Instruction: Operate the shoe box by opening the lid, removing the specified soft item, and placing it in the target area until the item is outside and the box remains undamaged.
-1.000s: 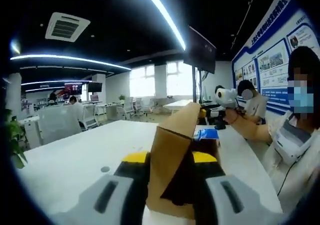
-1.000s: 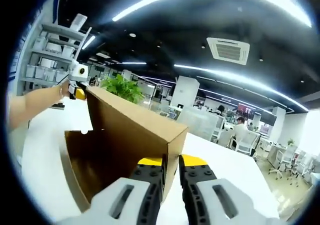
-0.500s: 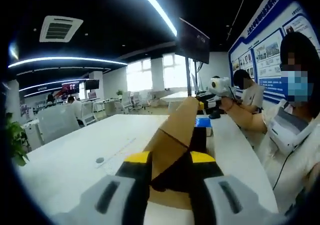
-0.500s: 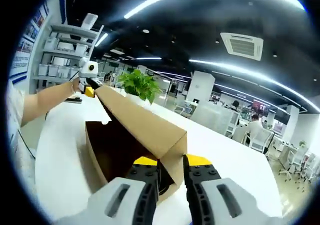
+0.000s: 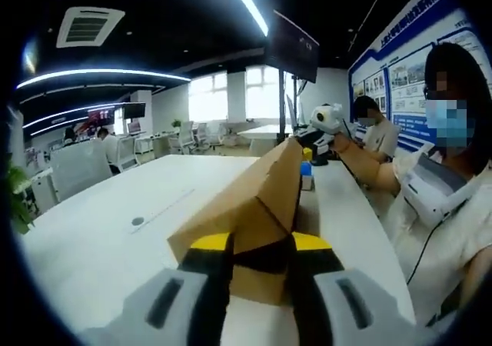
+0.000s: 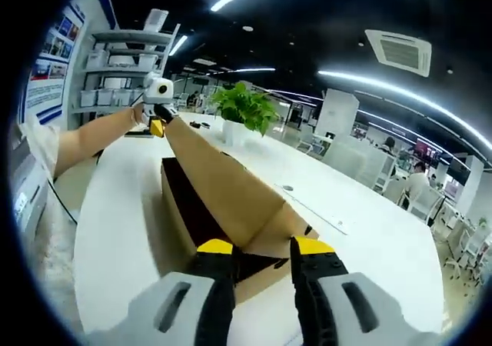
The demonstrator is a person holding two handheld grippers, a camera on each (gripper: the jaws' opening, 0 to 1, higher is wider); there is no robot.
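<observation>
Lifting the lid (image 5: 254,200) evenly: both tools, left (image 5: 260,246) and right (image 6: 257,247), are pinching its ends, lower centre.

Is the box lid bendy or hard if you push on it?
Probably a bit bendy: the lid looks like thin brown cardboard. It likely creases if squeezed hard, since both grippers hold just its ends. Probably light too.
</observation>
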